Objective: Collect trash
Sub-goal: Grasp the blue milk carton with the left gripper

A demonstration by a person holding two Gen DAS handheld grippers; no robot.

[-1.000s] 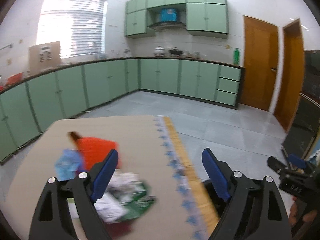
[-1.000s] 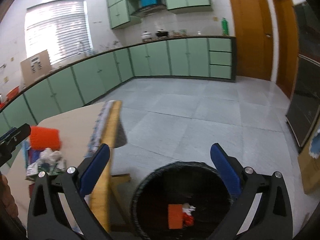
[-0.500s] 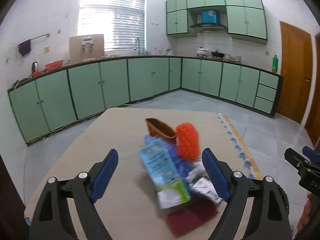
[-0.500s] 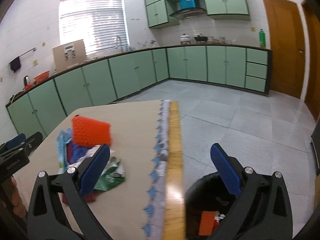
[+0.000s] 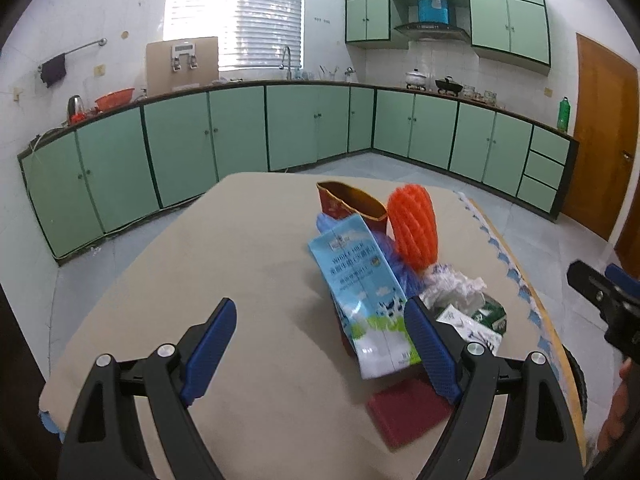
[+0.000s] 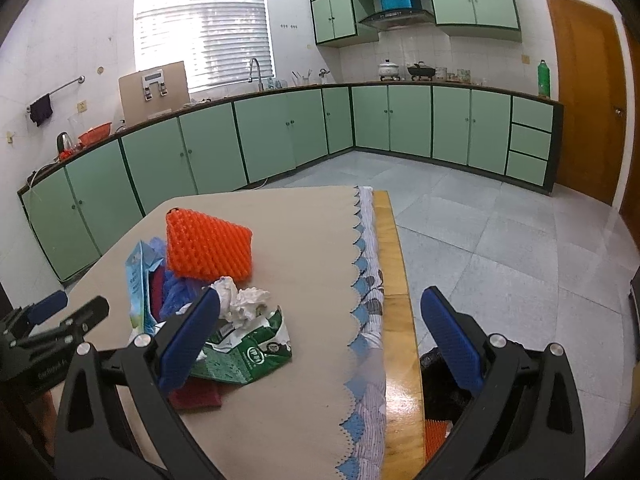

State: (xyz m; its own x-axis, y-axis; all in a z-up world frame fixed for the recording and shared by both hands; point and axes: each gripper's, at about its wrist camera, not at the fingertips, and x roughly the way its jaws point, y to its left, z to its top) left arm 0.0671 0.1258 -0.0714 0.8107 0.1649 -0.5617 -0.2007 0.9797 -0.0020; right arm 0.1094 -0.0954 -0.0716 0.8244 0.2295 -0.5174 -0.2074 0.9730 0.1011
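Two empty grippers (image 5: 320,336) (image 6: 320,332) above trash pile (image 6: 224,312)

Black bin (image 6: 440,384) mostly hidden behind table edge (image 6: 394,320) and right claw (image 6: 320,336)

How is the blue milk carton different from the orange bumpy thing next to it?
The milk carton is pale blue with smooth printed sides and a picture of grass and cows; the orange bumpy thing is one plain colour, covered in little ridges. The carton is long and flat-sided; the orange thing is shorter and rounder, and it sits higher in the pile. Both lie in the same trash pile on the table.
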